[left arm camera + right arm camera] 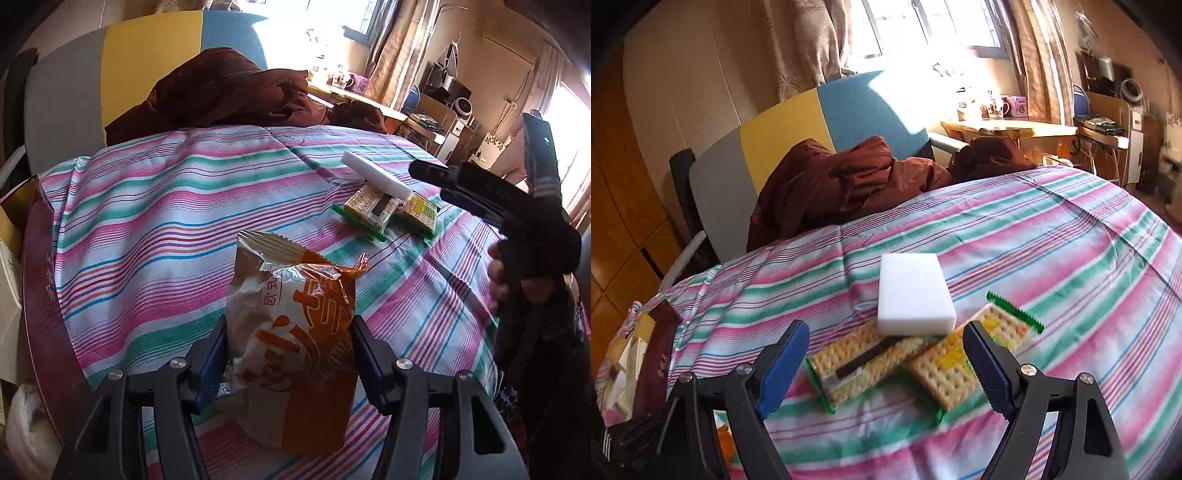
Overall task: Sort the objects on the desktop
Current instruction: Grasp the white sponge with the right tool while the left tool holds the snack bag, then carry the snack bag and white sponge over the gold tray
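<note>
My left gripper [290,354] is clamped on the orange snack bag [291,332], jaws pinching its lower half, bag standing up off the striped tablecloth [147,229] near the near edge of the tabletop. The bag looks light, crinkly and air-puffed, so I judge it slippery film that can squirt out; better to grip low on the body, not on the crimped top seal. My right gripper [886,365] hangs spread wide with nothing between the jaws, just over the pile toward the tabletop's middle: two cracker packs [857,365] side by side with a white sponge block [912,295] lying across their far ends. Crackers are brittle, so a light squeeze across the short sides. The sponge is soft and squashy, weighs next to nothing, and can be taken by its long edges. A dark red box [40,280] sits at the left edge.
</note>
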Available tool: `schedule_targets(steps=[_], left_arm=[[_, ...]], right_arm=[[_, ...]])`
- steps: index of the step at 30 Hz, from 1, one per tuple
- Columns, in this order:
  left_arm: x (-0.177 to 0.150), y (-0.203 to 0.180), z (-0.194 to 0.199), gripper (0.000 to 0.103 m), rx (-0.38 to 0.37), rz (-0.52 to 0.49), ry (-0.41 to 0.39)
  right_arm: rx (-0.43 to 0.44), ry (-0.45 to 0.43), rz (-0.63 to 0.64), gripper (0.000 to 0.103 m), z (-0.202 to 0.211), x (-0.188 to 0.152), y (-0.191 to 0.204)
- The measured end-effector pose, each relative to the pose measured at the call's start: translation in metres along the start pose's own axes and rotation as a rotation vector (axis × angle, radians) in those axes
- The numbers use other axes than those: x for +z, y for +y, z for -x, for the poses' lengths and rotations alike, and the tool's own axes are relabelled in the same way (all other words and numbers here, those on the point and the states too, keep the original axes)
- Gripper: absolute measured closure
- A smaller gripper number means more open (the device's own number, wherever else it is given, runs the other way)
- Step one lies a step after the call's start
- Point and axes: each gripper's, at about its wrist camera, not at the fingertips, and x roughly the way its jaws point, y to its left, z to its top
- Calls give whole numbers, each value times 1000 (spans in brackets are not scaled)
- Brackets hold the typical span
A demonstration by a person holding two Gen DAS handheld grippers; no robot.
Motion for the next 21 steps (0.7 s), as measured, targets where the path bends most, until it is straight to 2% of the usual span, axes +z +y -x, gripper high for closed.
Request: schedule_targets(steps=[5,15,18,20,21], left_arm=[[-1,5,-2,38,-30,17,-12],[-4,8,-10,27,-27,38,-11],[-5,5,-11,24,-20,31,-16],[-5,4,-11,24,-11,32,-19],[-6,3,-10,24,-6,32,-20]], right_arm=[[-24,88,47,17,-37,24,-1],[-45,210,65,19,-82,31,-11],[-38,233,69,25,-87,28,-12],[-43,231,74,37,-87,26,-12],[-45,230,77,40,-87,25,-12]])
